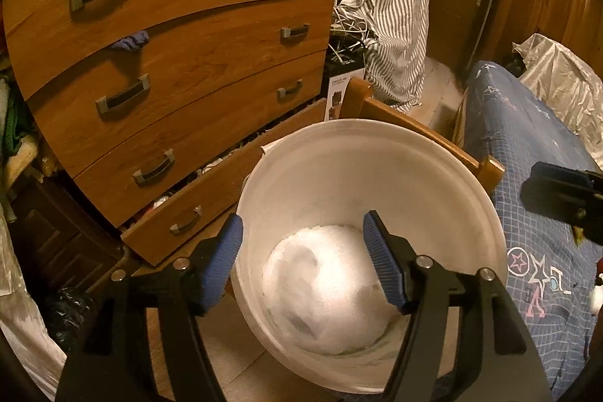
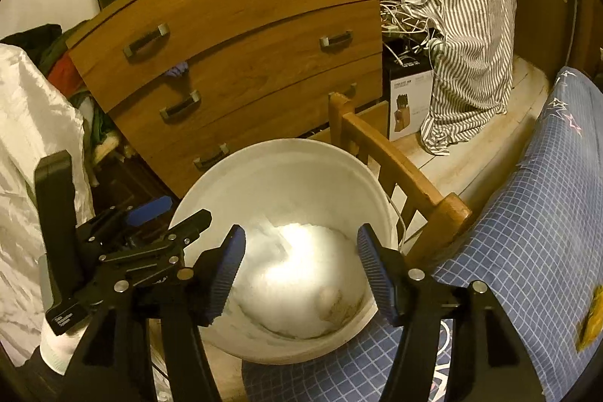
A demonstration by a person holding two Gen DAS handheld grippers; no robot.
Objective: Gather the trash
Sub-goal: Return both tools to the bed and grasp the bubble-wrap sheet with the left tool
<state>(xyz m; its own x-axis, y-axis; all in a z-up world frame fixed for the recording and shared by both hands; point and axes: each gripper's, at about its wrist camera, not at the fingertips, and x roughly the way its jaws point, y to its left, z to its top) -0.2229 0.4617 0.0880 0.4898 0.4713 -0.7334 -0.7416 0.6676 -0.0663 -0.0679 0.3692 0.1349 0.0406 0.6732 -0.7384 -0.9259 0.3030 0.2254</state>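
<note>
Here, both cameras look down into a white bin beside a bed.

Bin: a white round bin [image 1: 377, 176] stands on the floor between a wooden chest of drawers [image 1: 188, 44] and the bed [image 1: 535, 145] with its blue checked cover.
Trash: a pale, crumpled white mass [image 1: 324, 285] lies at the bottom of the bin; in the right wrist view a small brownish scrap [image 2: 333, 304] sits against it.
Left gripper: the left gripper [image 1: 303, 262] hangs over the bin's mouth, jaws apart, nothing between the blue pads.
Right gripper: the right gripper [image 2: 301, 270] is likewise over the bin, jaws apart and empty.
Leftover: a yellow scrap [image 2: 591, 319] lies on the bed cover at the right edge; what it is cannot be told.
Risk, bin: both grippers hang close to the rim; a knock while pulling away could probably tip the light bin towards the open bottom drawer [image 1: 211, 198].
Risk, crowding: the two grippers are near each other and could collide.
Risk, missed item: the yellow scrap may be overlooked, or pushed along the soft cover rather than pinched.
Risk, snag: the bed's wooden rail [image 2: 395, 164] just beside the bin could catch a gripper swinging back to the bed.
</note>
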